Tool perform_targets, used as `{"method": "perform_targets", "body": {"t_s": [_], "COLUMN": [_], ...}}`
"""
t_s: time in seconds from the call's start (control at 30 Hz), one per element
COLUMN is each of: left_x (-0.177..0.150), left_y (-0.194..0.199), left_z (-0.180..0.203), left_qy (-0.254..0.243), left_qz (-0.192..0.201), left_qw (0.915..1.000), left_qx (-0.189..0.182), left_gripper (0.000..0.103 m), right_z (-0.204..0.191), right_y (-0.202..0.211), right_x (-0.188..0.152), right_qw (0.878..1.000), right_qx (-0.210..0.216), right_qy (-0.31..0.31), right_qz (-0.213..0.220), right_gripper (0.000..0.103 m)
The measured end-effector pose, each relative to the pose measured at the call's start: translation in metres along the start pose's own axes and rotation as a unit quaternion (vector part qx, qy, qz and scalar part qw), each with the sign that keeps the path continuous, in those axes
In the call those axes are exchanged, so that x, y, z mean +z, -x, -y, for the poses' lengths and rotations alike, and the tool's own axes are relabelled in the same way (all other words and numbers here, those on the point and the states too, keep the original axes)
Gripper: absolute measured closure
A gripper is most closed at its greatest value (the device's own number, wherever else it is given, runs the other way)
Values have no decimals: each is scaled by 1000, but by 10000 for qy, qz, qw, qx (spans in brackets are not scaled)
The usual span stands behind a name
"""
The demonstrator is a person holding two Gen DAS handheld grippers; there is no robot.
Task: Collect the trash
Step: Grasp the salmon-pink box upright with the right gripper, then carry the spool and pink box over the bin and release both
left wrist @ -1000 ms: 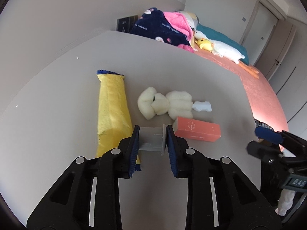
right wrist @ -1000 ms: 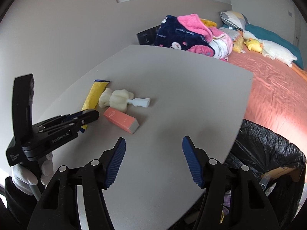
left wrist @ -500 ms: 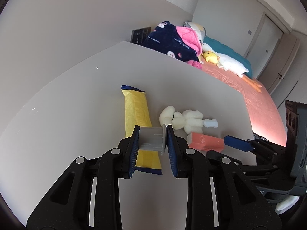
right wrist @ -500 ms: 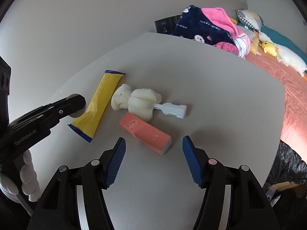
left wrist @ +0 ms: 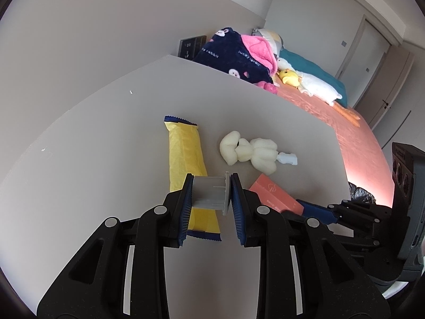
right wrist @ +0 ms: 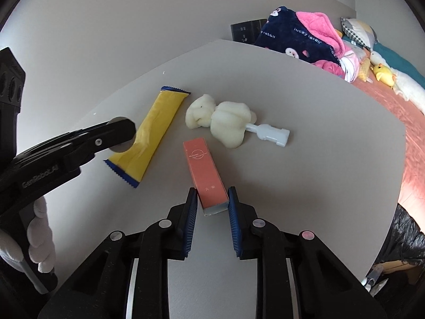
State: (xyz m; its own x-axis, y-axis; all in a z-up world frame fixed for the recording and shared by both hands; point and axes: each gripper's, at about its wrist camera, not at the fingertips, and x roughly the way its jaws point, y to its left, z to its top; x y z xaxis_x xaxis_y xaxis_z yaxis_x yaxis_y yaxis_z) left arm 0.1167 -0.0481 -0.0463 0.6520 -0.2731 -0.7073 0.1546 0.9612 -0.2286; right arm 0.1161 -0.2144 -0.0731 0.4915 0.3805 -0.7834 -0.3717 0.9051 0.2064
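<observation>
Trash lying on the grey table point(right wrist: 332, 175): right gripper point(right wrist: 212, 202) narrowing around one pink carton point(right wrist: 204, 170), likely light, stiff, best pinched across its near end; left gripper point(left wrist: 209, 196) clamping one grey cap point(left wrist: 209, 195); beyond, one yellow wrapper point(right wrist: 154, 130), crinkly, and one soft sponge brush point(right wrist: 225, 122).

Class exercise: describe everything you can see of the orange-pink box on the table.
The orange-pink box is a long, slim carton, seemingly cardboard, with a thin circular logo, small white print and a pale near end. It lies flat on the grey table, closed. The right gripper straddles its near end, jaws close beside it; contact is unclear.
</observation>
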Motion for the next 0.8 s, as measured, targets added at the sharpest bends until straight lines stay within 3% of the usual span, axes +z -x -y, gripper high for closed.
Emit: {"method": "perform_targets", "body": {"t_s": [0.47, 0.8], "left_x": [-5, -14], "left_y": [5, 13], "left_z": [26, 66], "left_qy": [-235, -485], "left_qz": [-1, -23], "left_qw": [9996, 9981], "left_qx": [-155, -391], "left_gripper": [76, 76], "right_z": [19, 38], "right_y": [37, 68], "right_x": [-10, -23], "right_qw": [9988, 9971], "right_qx": [108, -6], "right_qy": [-417, -608], "right_qz": [252, 461], "right_gripper": [78, 78]}}
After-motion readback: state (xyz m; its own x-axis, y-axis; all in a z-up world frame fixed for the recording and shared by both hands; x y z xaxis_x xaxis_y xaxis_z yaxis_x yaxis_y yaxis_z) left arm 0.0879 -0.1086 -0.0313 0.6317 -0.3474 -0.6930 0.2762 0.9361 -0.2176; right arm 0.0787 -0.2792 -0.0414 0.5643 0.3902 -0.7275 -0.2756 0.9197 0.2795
